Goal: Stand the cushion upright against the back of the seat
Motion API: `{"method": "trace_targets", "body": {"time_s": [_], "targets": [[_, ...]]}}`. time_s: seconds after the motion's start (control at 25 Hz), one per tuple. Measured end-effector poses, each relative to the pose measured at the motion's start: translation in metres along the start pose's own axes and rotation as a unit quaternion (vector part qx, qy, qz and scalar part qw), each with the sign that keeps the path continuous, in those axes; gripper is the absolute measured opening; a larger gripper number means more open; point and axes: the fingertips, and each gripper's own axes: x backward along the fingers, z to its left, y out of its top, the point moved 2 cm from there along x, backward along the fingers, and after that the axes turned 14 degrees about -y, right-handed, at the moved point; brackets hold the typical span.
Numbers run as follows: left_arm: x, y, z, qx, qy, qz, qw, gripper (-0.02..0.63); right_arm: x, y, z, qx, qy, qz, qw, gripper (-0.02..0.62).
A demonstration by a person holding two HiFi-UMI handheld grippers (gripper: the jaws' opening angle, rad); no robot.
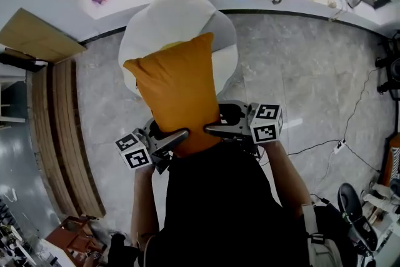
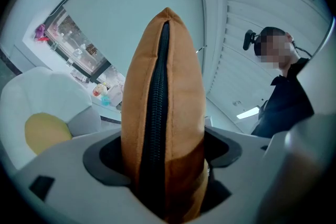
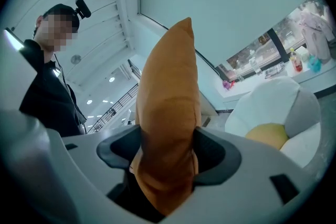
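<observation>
— So, where is your cushion (image 1: 177, 87)?
— Off the seat (image 1: 164, 22). You hold it upright in the air, just in front of the seat's near rim.
— And your tools?
— Both are clamped on its lower edge. Your left gripper (image 1: 172, 141) pinches the zip side, and your right gripper (image 1: 219, 129) pinches close beside it.

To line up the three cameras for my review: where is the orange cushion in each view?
Head view: orange cushion centre, overlapping the white seat.
Left gripper view: orange cushion centre, zip edge facing camera.
Right gripper view: orange cushion centre, upright.
Shared landmark: white seat, upper centre, lower left, lower right respectively.
</observation>
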Motion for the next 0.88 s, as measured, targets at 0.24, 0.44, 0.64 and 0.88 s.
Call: {"method": "trace_targets", "body": {"time_s": [0.24,0.44,0.64,0.88], "targets": [[0.020,0.047,0.042,-0.001,-0.010,0.003,0.9999,0.417,-0.049,0.037,-0.017,0.018,-0.018,0.012,1.000,0.318],[0.036,0.075,0.078,-0.006,-0.021,0.015,0.9997,0.426,-0.086,0.057,-0.032,0.029,-0.037,0.019,0.999,0.318],[0.043,0.096,0.099,-0.002,-0.031,0.029,0.9991,0.440,-0.109,0.072,-0.041,0.033,-0.046,0.013,0.998,0.313],[0.042,0.112,0.118,0.004,-0.018,0.031,0.9994,0.454,-0.121,0.088,-0.054,0.037,-0.049,0.010,0.998,0.310]]}}
